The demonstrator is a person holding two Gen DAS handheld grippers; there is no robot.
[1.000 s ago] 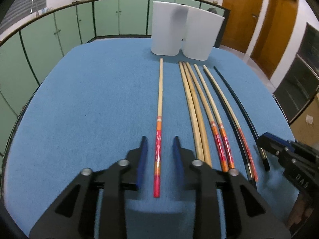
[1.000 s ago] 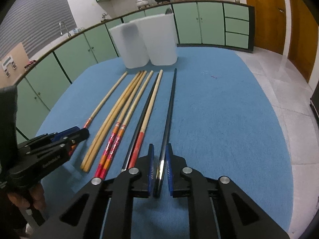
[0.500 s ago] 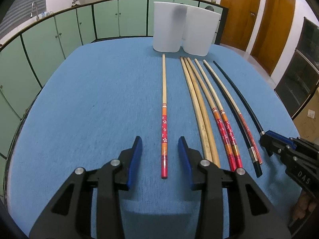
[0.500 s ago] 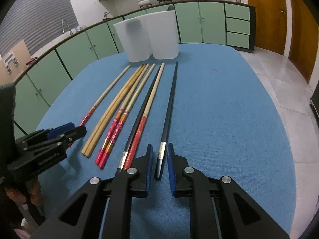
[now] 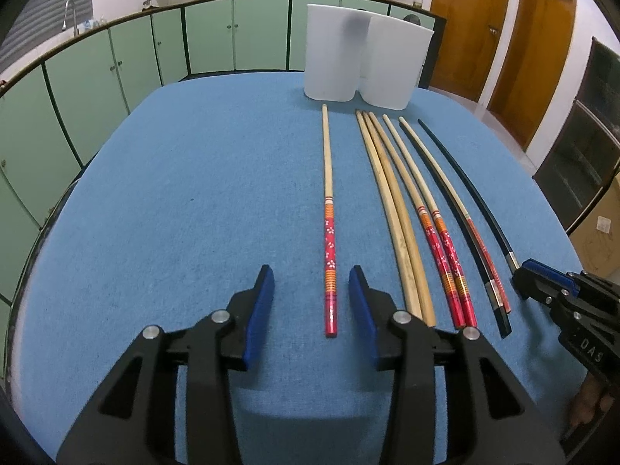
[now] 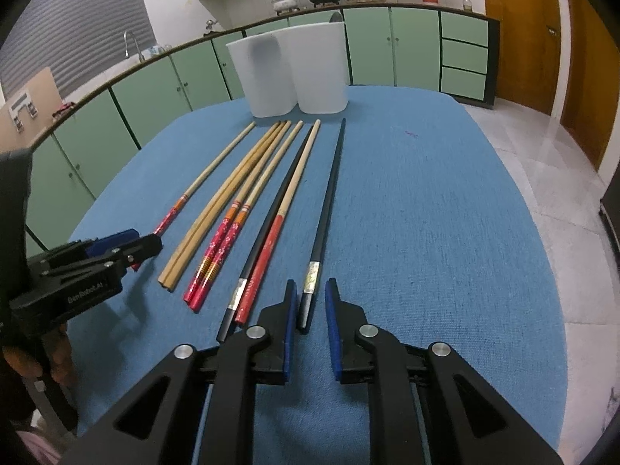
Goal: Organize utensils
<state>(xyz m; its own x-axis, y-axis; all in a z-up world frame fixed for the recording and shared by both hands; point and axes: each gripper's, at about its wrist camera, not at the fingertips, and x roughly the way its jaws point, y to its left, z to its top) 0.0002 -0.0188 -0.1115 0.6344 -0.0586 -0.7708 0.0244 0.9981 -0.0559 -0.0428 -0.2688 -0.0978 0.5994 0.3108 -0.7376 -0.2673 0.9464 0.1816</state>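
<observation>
On the blue table [image 5: 174, 201], left wrist view: left tool [image 5: 310, 294] sits open around the handle end of the red flowered chopstick [image 5: 328, 209], not touching it. Right wrist view: right tool [image 6: 311, 302] open too, straddling the black chopstick [image 6: 327, 201] lying flat near two white holders [image 6: 288, 71].

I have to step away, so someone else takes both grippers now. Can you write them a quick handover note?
Left gripper: open, empty, straddling the lone flowered red-handled chopstick.
Right gripper: open, empty, around the end of the separate black chopstick.
Other chopsticks lie on the blue table: plain wooden pair, flowered pair, one black with one red-ended.
Two white containers stand behind.
Done: none lifted. Left: all eight.
</observation>
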